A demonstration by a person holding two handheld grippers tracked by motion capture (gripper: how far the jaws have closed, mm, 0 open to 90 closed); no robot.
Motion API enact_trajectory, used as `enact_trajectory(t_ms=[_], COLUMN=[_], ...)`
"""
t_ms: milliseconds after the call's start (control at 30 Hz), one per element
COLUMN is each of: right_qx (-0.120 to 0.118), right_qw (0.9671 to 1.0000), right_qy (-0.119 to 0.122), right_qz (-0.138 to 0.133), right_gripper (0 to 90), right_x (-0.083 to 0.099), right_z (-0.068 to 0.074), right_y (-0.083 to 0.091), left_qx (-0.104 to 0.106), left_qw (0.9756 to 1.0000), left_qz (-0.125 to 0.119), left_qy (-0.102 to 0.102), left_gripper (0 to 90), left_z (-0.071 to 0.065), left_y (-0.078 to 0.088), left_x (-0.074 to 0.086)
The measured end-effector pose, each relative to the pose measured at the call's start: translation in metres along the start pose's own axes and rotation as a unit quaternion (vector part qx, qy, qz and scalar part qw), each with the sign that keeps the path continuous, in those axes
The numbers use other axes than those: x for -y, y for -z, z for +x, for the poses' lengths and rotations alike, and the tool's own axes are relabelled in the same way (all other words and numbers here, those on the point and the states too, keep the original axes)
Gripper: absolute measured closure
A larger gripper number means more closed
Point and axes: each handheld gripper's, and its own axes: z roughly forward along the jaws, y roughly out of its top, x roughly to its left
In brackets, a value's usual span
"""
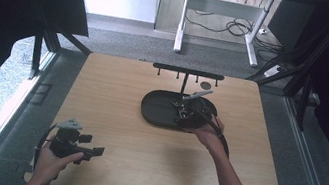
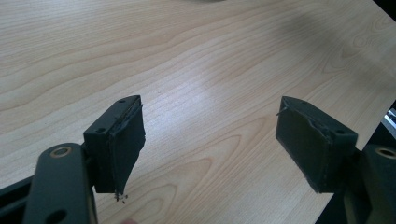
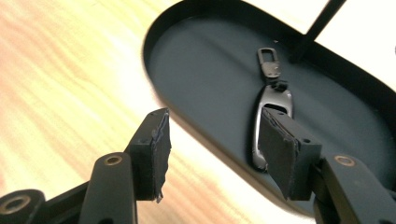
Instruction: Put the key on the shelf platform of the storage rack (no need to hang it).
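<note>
A black oval tray (image 1: 154, 110) (image 3: 205, 60) lies on the wooden table, past its middle. In it rests a silver and black key fob (image 3: 274, 100) with a metal clip at its far end. My right gripper (image 1: 179, 107) (image 3: 215, 126) hovers over the tray's near rim, its jaws apart with nothing between them. The fob lies just beyond the right-hand jaw, partly hidden by it. My left gripper (image 1: 92, 145) (image 2: 210, 121) is held at the table's near left corner, jaws wide apart over bare wood.
A black rack with a crossbar (image 1: 189, 71) and small hooks rises from the tray's far side on a thin post (image 3: 317, 28). A small grey disc (image 1: 205, 85) lies near it. Bare wood (image 1: 141, 159) stretches between the two grippers.
</note>
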Motion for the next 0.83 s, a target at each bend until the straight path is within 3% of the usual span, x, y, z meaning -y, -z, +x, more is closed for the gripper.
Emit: enact_trajectory(t_ms=[267, 500, 567, 633, 667, 833], right_qx=[-0.028, -0.046, -0.047, -0.047, -0.037, -0.031], right_qw=[0.9994, 0.9986, 0.9986, 0.9986, 0.9991, 0.9988], right_qy=[0.018, 0.012, 0.013, 0.012, 0.017, 0.026], right_qz=[-0.012, -0.024, -0.020, -0.020, -0.016, -0.027], right_gripper=[43.1, 42.7, 42.5, 42.5, 41.6, 40.8], right_x=[0.032, 0.063, 0.078, 0.083, 0.089, 0.092], right_z=[0.020, 0.031, 0.034, 0.035, 0.039, 0.043], right_y=[0.008, 0.012, 0.010, 0.009, 0.007, 0.009], left_qx=[0.000, 0.000, 0.000, -0.001, -0.001, -0.003], left_qw=[1.0000, 1.0000, 1.0000, 1.0000, 1.0000, 1.0000], left_qz=[-0.002, 0.001, 0.001, 0.002, 0.002, 0.001], left_qy=[0.001, -0.002, -0.002, -0.002, -0.002, -0.001], left_gripper=[24.0, 24.0, 24.0, 24.0, 24.0, 24.0], left_z=[0.000, -0.001, -0.001, -0.001, -0.001, -0.001], left_y=[0.000, -0.001, -0.001, -0.002, -0.002, -0.001], left_x=[0.000, 0.000, 0.000, 0.000, 0.000, 0.000])
